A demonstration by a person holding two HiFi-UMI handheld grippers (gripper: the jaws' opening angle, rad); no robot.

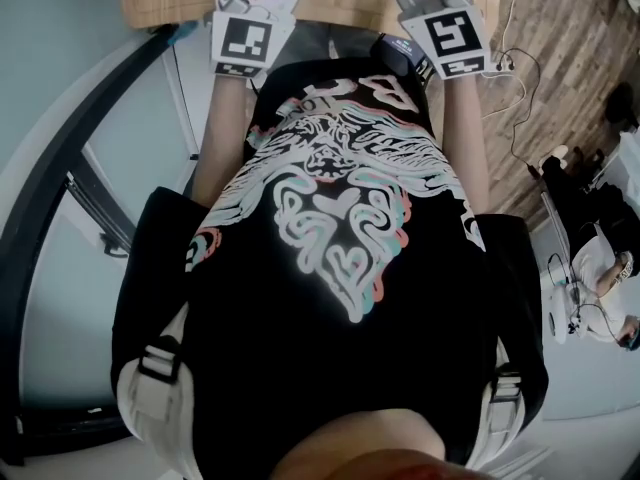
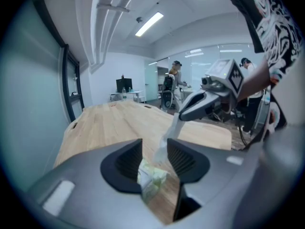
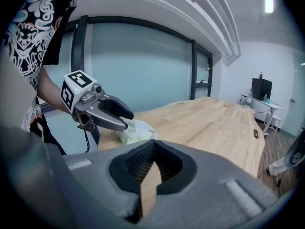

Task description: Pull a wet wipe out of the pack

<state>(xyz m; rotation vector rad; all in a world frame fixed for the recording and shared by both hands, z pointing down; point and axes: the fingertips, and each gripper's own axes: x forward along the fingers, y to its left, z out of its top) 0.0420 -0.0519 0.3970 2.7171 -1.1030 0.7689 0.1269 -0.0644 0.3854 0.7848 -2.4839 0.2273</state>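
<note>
A crumpled green-and-white wet wipe pack (image 2: 150,177) sits between the jaws of my left gripper (image 2: 155,150), which is shut on it just above the wooden table (image 2: 107,123). From the pack a thin white wipe (image 2: 170,131) stretches up to my right gripper (image 2: 180,118), whose tips are pinched shut on its top end. In the right gripper view my right gripper (image 3: 153,146) has its jaws closed together, and the wipe itself is hidden behind them. Beyond them my left gripper (image 3: 125,125) holds the pack (image 3: 137,130) near the table's corner. The head view shows only both marker cubes (image 1: 243,40) (image 1: 450,38).
The long wooden table (image 3: 217,123) runs away from both grippers. A glass wall with dark frames (image 3: 143,66) stands along one side. People (image 2: 171,82) and a desk with a monitor (image 2: 125,86) are at the far end. Cables (image 1: 520,93) lie on the floor.
</note>
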